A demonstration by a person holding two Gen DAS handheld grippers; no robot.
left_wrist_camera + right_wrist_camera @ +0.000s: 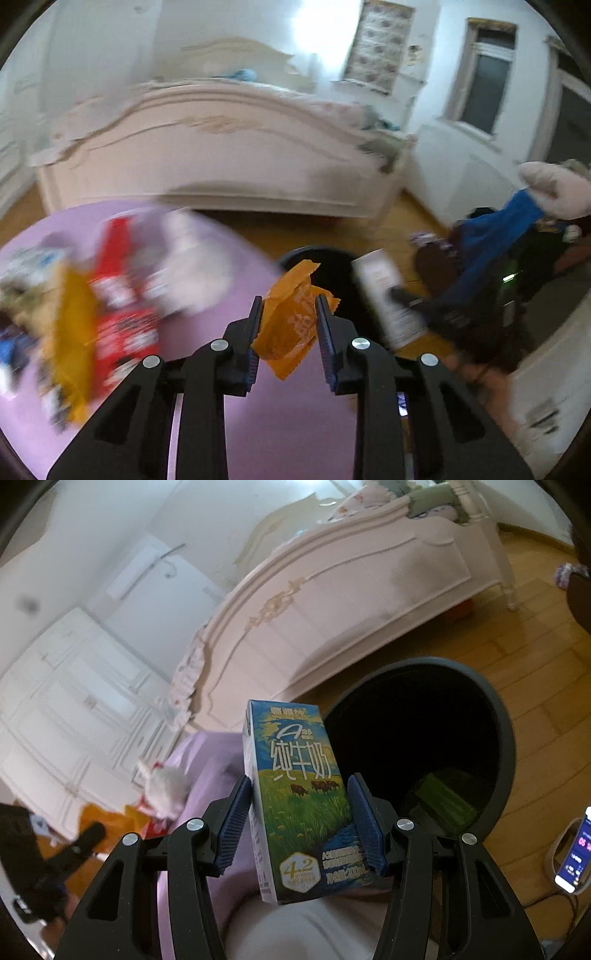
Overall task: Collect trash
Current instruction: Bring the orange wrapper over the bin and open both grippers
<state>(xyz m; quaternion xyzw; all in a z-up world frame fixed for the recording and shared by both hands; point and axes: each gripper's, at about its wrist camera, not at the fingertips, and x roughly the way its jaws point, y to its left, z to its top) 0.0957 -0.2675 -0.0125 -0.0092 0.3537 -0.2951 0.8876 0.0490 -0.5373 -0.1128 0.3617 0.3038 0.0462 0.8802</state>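
The step in hand seems to be dropping both pieces into the black bin [495,716], a round, smooth plastic tub standing on the wooden floor beside the lilac surface [236,417]. To do it well, each piece should be carried fully over the dark opening before it is let go, because the light one may drift.

The right tongs [299,819] are clamped on a milk carton [291,775], a stiff, glossy printed box held upright at the bin's near rim. The left tongs [290,317] are closed on an orange wrapper [291,317], thin, crinkled and soft, hanging just in front of the bin. More wrappers lie blurred on the surface.
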